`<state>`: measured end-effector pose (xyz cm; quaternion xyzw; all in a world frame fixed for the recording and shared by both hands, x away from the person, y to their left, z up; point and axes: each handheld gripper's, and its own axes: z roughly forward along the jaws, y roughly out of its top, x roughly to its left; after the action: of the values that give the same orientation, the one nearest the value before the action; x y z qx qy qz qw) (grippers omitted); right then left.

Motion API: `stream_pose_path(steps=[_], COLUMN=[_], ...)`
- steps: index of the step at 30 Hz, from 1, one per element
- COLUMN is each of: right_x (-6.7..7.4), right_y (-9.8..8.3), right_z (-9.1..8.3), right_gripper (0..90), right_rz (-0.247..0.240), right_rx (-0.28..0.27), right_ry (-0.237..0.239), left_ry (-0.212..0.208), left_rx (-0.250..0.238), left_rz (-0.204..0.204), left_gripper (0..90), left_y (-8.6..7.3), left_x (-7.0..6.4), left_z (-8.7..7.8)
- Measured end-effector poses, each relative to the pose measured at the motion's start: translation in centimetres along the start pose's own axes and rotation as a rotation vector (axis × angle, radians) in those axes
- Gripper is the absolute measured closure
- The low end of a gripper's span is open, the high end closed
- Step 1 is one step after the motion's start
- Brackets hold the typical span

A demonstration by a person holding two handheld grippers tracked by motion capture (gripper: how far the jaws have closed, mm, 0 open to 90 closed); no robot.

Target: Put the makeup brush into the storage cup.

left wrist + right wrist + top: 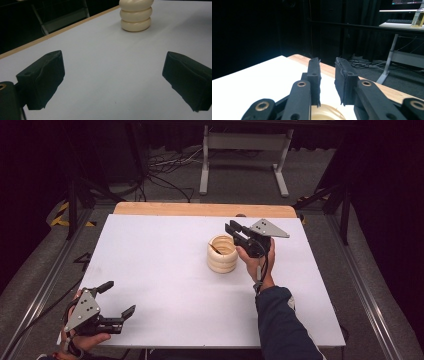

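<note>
Stack of 3 cream wooden rings (222,254) at frame centre on white desk (165,285), right gripper (235,231) just above it, jaws narrowly parted, empty, left gripper (118,300) lower left, jaws wide, empty.

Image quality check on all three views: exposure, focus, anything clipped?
High view: evenly lit white table, dark surroundings, slightly soft. Left gripper view: dim and bluish, ring stack cropped at the top edge. Right gripper view: black background, table near white, pads sharp.

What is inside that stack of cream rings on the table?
From above, the stack of rings has a hollow middle with a thin dark line across its opening, perhaps a stick. The ring walls hide the bottom of the hollow.
</note>
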<state>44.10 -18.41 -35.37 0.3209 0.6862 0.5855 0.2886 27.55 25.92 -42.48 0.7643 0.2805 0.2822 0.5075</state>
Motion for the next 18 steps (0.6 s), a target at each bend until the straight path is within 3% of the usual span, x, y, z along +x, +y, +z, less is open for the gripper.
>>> stream_pose_path(steps=[8,18], right_x=[0.1,0.7], right_y=[0.3,1.0], right_z=[-0.6,-1.6], right_gripper=[61.3,46.1], right_rz=[-0.015,-0.081], right_rx=[-0.003,0.005], right_ry=[-0.004,-0.009], left_ry=[0.002,0.004], left_rx=[0.003,-0.005], left_rz=[0.004,-0.003], left_gripper=[5.2,5.2], left_y=[0.0,0.0], left_x=[0.0,-0.1], left_z=[0.0,0.0])
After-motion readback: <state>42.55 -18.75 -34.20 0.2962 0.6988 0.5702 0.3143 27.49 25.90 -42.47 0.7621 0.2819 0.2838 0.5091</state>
